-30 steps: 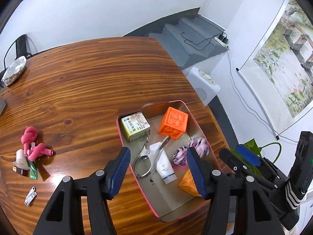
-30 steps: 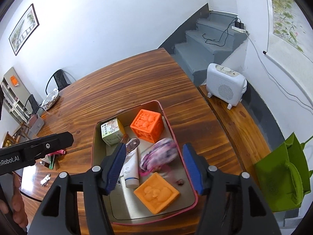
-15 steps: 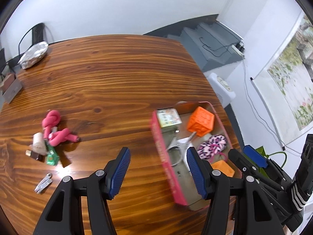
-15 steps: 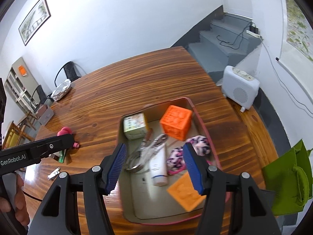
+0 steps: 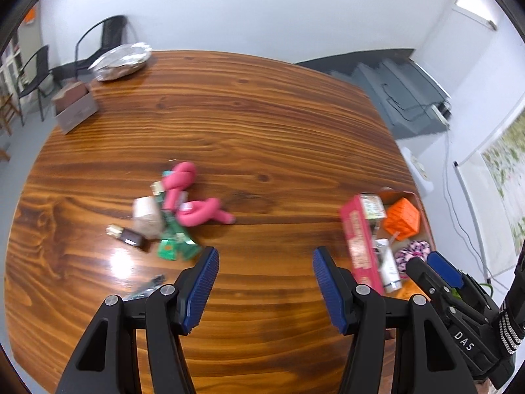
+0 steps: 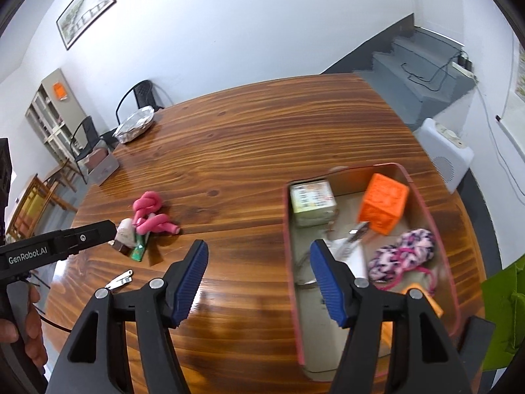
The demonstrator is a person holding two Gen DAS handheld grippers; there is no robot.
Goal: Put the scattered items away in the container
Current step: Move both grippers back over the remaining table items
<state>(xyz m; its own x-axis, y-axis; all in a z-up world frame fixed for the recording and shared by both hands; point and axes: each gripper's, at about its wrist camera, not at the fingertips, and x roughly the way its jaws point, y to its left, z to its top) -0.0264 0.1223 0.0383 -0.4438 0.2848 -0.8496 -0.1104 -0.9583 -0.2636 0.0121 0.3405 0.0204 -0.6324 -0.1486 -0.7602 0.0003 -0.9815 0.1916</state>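
White walls are ringing a wooden table [image 6: 249,151]. Sitting at its right end is a pink-rimmed tray [image 6: 290,236], holding a green-and-white box [image 6: 311,202] in its far left corner, an orange cube [image 6: 382,203] beside that, a pink patterned scrunchie [image 6: 405,254], a white tube [image 5: 387,262], metal clippers [image 6: 356,229] and a second orange block [image 6: 426,298] near the front.

Still lying loose on the wood, well apart from the tray, are a pink knotted toy [image 5: 193,203], a beige lump [image 5: 147,218], a small dark bottle [image 5: 126,234], green packets [image 5: 175,244] and a nail clipper [image 6: 119,280].

Left gripper [image 5: 264,287] is hanging over bare wood, jaws apart, gripping nothing. Right gripper [image 6: 257,279] is opening, nothing between its fingers, its right finger [image 6: 326,282] overlapping the tray.
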